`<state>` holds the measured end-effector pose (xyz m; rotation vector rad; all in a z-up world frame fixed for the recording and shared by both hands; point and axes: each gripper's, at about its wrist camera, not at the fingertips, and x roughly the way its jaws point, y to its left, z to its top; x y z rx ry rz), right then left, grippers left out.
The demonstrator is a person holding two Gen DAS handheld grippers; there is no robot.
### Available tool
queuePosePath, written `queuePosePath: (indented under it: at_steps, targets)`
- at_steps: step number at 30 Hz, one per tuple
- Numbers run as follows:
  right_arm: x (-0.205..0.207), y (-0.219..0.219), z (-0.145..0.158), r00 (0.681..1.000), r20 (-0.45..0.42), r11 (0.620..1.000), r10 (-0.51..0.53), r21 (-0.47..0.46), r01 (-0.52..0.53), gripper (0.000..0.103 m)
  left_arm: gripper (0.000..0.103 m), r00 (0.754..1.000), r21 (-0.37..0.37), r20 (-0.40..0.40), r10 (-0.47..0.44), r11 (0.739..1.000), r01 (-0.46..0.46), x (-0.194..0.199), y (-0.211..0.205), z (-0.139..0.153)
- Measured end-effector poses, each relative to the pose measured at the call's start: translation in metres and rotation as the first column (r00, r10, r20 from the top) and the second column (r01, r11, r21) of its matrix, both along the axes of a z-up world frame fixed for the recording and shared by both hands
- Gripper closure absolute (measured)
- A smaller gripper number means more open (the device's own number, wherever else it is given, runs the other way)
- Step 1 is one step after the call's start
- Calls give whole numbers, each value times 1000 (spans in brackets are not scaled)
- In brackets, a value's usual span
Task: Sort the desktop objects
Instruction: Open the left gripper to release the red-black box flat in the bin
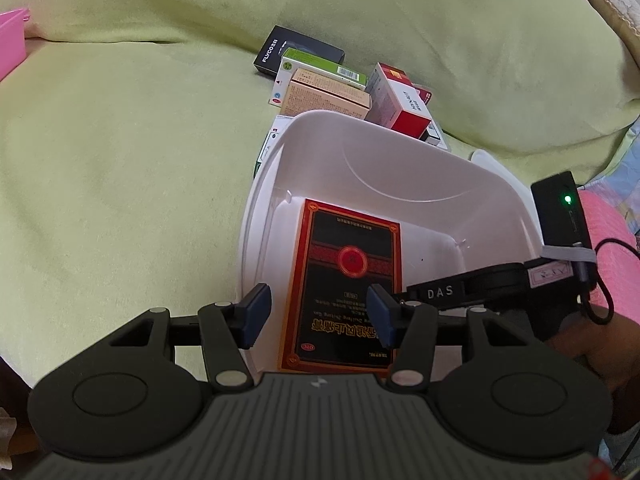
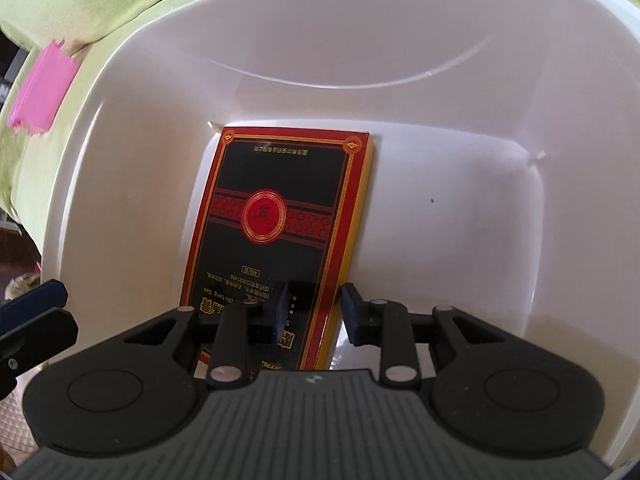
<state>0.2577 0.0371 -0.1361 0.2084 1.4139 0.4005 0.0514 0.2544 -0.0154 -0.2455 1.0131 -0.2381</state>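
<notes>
A flat black and red box (image 1: 348, 272) (image 2: 276, 200) lies on the floor of a white plastic bin (image 1: 400, 168) (image 2: 360, 40). My right gripper (image 2: 316, 314) is inside the bin, open. Its left finger hangs over the box's near right corner and its right finger sits just past the box's edge. Seen in the left wrist view, the right gripper (image 1: 440, 294) reaches in from the right. My left gripper (image 1: 318, 316) stands open over the bin's near rim, holding nothing. One of its blue fingertips (image 2: 32, 300) shows at the left of the right wrist view.
Behind the bin lies a pile of boxes: a black one (image 1: 298, 52), a green one (image 1: 324, 68), a peach one (image 1: 328, 96) and a red and white one (image 1: 400, 104). A green blanket (image 1: 120, 160) covers the surface. A pink container (image 1: 12, 40) (image 2: 40, 92) sits at far left.
</notes>
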Motion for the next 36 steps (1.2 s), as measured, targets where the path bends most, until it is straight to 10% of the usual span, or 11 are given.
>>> queuePosePath:
  at_steps: [24, 36]
  targets:
    - [-37, -56, 27, 977, 87, 978, 193, -94, -185, 77, 45, 1000, 31, 4, 22, 999, -22, -43, 9, 8]
    - [-59, -136, 68, 982, 182, 998, 55, 31, -62, 77, 45, 999, 62, 17, 34, 997, -35, 51, -42, -10]
